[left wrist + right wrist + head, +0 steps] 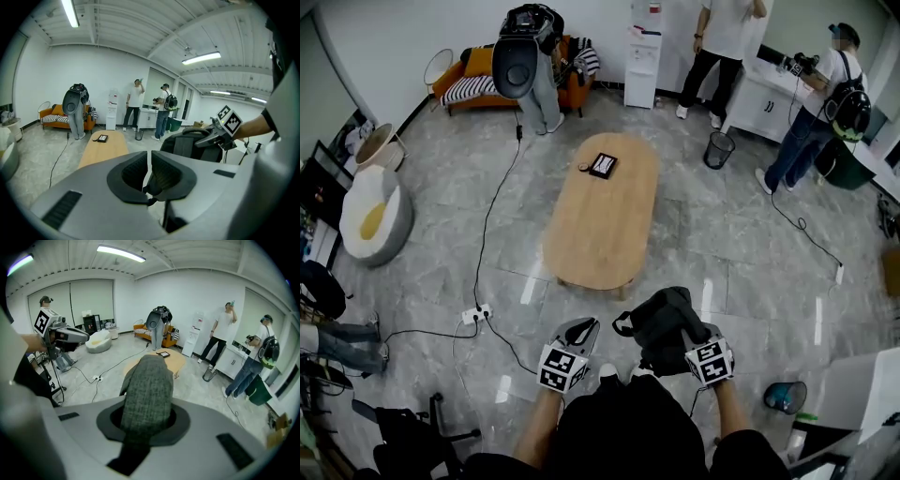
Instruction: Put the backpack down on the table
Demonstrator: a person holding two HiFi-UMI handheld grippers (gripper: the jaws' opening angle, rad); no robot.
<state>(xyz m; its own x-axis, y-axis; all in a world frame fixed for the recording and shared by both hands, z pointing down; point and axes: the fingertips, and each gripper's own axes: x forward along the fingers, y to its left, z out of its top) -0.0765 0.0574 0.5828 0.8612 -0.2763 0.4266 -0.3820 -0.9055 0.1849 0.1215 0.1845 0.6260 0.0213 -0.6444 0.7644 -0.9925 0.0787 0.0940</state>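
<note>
A black backpack hangs in front of me above the floor, short of the near end of the oval wooden table. My right gripper is shut on its grey woven strap, which fills the space between the jaws in the right gripper view. My left gripper is held beside the bag to its left, apart from it, jaws shut with nothing between them. The left gripper view shows the backpack and the right gripper to the right. A black flat device lies at the table's far end.
A cable and power strip lie on the floor to the left of the table. A beanbag is at far left and an orange sofa at the back. People stand at the back and right. A mesh bin stands beyond the table.
</note>
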